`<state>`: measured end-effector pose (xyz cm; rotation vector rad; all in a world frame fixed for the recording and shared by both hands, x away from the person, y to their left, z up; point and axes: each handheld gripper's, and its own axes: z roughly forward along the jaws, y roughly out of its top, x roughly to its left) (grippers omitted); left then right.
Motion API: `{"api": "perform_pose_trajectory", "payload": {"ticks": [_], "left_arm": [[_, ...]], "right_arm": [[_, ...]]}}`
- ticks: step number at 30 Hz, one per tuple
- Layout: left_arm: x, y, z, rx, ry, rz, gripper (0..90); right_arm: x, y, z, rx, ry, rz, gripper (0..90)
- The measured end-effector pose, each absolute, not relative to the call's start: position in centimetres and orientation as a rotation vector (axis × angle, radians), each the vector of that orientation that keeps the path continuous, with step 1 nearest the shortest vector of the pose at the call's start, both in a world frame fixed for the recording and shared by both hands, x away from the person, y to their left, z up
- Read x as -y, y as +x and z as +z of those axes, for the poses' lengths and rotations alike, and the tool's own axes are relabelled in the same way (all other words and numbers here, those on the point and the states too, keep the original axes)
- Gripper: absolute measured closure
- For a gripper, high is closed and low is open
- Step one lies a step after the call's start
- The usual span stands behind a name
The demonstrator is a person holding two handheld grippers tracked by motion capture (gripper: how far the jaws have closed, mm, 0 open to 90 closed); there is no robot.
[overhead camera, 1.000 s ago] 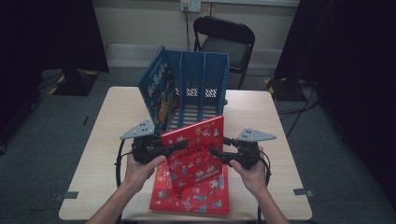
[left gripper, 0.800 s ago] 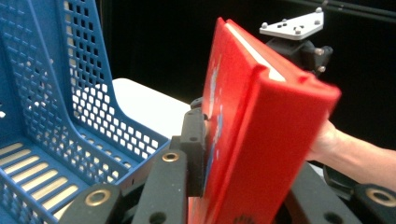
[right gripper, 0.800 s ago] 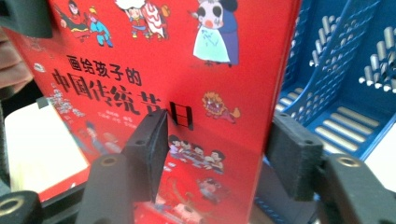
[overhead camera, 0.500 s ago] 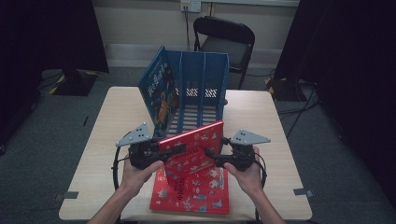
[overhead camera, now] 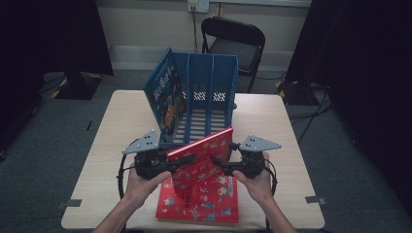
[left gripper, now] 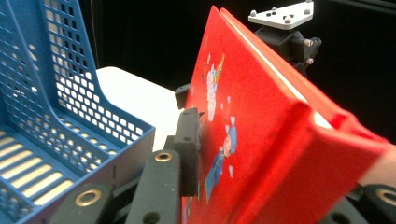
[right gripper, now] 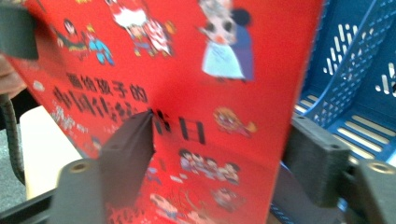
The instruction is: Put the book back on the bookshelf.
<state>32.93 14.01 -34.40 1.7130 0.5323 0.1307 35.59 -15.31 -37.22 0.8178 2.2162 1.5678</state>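
My left gripper [overhead camera: 167, 165] pinches the left edge of the red book [overhead camera: 204, 155], jaws narrow on its cover. I hold the book tilted, lifted off a second red book [overhead camera: 206, 204] lying flat at the table's [overhead camera: 111, 141] near edge. My right gripper [overhead camera: 226, 167] clamps the book's right edge, one jaw on each face. I judge I'm mid-carry toward the blue file rack [overhead camera: 209, 92] just beyond. Next I need the book upright and lined up with an open slot. The rack's left compartment holds a blue book [overhead camera: 163, 97]; the others look empty.
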Motion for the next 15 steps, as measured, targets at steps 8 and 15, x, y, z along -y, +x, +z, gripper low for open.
{"api": "perform_pose_trajectory", "payload": {"ticks": [8,15], "left_arm": [[-14.17,32.87,-34.39,-0.523,1.717,0.112,68.8],[-14.17,33.06,-34.15,-0.515,1.682,0.038,57.9]], "right_arm": [[15.05,35.53,-37.14,-2.217,0.798,1.565,24.3],[15.32,35.17,-37.29,-2.211,0.788,1.56,25.9]]}}
